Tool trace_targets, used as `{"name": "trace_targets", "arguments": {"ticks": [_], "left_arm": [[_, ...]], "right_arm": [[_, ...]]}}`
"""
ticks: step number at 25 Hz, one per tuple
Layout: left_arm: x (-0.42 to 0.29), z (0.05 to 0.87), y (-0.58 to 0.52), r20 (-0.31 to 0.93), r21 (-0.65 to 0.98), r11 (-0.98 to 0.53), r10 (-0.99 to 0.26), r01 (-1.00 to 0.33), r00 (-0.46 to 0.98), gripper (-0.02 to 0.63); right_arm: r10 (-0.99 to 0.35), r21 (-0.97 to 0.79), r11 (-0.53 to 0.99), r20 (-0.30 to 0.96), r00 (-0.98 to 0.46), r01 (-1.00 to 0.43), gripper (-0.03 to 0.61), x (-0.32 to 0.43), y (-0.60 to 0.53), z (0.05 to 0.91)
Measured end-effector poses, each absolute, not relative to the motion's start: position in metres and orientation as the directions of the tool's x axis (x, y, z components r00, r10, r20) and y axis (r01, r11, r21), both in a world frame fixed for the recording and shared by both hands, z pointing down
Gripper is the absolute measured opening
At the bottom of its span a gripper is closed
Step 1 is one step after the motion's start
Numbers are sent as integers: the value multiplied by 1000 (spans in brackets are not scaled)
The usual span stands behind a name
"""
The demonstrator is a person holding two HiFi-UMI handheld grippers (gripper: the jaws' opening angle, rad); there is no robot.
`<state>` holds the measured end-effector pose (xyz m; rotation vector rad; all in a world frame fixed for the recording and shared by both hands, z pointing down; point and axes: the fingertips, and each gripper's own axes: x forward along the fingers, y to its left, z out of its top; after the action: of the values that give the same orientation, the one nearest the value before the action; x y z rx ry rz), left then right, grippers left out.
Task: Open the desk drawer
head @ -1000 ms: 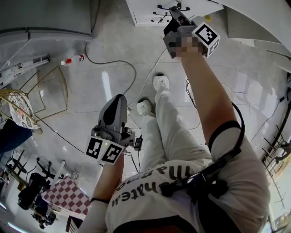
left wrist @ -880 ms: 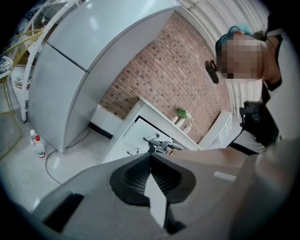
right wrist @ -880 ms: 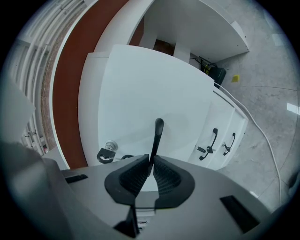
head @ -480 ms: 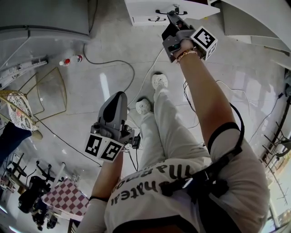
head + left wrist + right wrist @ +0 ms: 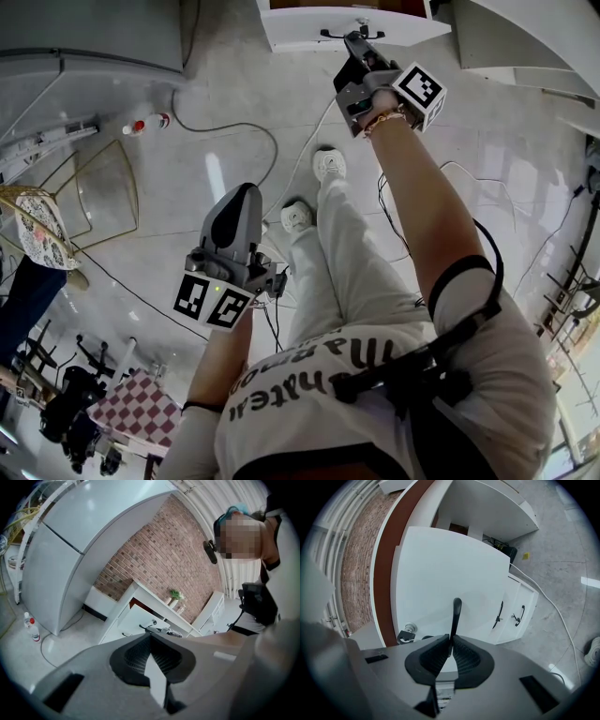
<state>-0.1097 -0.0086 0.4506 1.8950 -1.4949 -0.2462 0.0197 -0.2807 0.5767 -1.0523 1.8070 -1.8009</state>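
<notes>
Right claw pinching the drawer's handle, drawer front facing the person

The drawer (image 5: 450, 564) sits in the white desk (image 5: 487, 508) straight ahead of the person, and its flat white front faces back toward them, seemingly already standing a little proud of the desk. Its slim black handle (image 5: 456, 613) lies dead ahead of the right gripper (image 5: 451, 641). The handle's long axis runs flat along the front, up the picture in the right gripper view, and the jaws are pressed onto it from either side near its lower end. From there the pull would be straight back toward the person, square to the drawer front. The left gripper (image 5: 150, 641) is much farther off, held low by the person's waist with its jaws pressed together on nothing.
</notes>
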Motion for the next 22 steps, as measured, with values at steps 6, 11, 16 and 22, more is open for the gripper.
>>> {"name": "trace_targets", "arguments": {"ticks": [6, 11, 16, 22], "left_arm": [[-107, 453, -6, 269, 622, -85, -910, -778, 314, 15], [-104, 456, -8, 267, 623, -81, -913, -778, 309, 15], [-96, 452, -5, 264, 624, -93, -909, -776, 321, 15], [-92, 445, -3, 245, 618, -129, -906, -775, 346, 15]], "right_arm": [[-721, -968, -100, 231, -653, -232, 34, 21, -276, 578], [-711, -967, -95, 232, -663, -236, 34, 23, -276, 583], [-708, -968, -112, 237, -665, -226, 32, 27, -264, 582], [-708, -969, -127, 239, -664, -214, 32, 29, -253, 584]]}}
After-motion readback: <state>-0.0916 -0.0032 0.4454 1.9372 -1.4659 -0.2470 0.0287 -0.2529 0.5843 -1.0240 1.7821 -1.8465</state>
